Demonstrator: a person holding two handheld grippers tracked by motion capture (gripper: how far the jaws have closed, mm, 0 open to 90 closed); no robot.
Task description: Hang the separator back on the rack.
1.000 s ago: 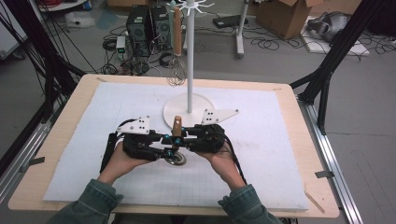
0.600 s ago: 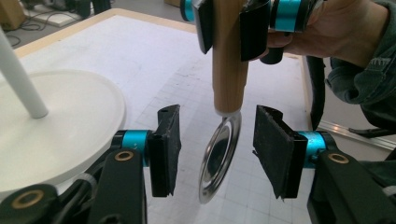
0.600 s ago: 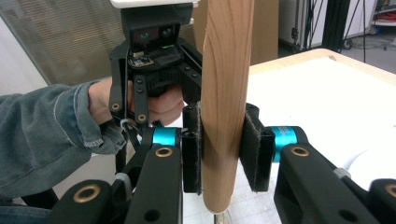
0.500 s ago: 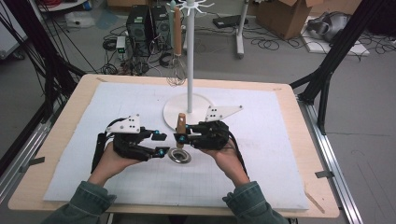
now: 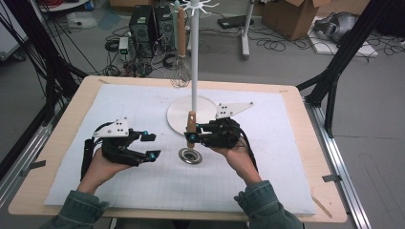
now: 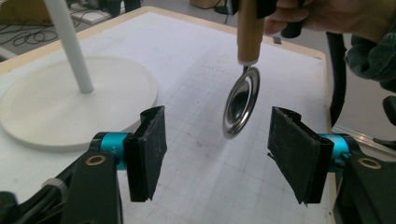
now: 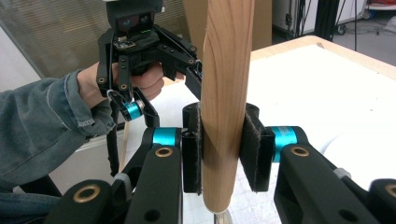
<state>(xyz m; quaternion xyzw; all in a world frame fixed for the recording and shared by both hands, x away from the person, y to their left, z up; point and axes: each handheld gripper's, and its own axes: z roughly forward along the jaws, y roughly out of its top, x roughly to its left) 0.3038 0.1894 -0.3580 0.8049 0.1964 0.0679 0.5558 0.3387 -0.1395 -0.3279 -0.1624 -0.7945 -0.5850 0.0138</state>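
Note:
A utensil with a wooden handle [image 5: 191,125] and a round metal head [image 5: 190,155] hangs upright over the white mat. My right gripper [image 5: 192,136] is shut on the handle [image 7: 226,93], pads pressed to both sides [image 7: 222,149]. My left gripper [image 5: 150,145] sits to the left, apart from the utensil. Its jaws have just been opening and nothing is between them [image 6: 219,158]. In the left gripper view the metal head [image 6: 241,102] hangs a little beyond the pads, below the handle [image 6: 250,32].
A white stand with a round base [image 5: 180,114] and a thin pole [image 5: 193,57] rises just behind the utensil. A whisk [image 5: 180,71] hangs from its top hooks. The mat [image 5: 286,157] covers most of the wooden table. Cables and computer cases lie on the floor behind.
The left gripper has let go of the utensil, opened its jaws and drawn away to the left. The right gripper has kept still with the handle in it.

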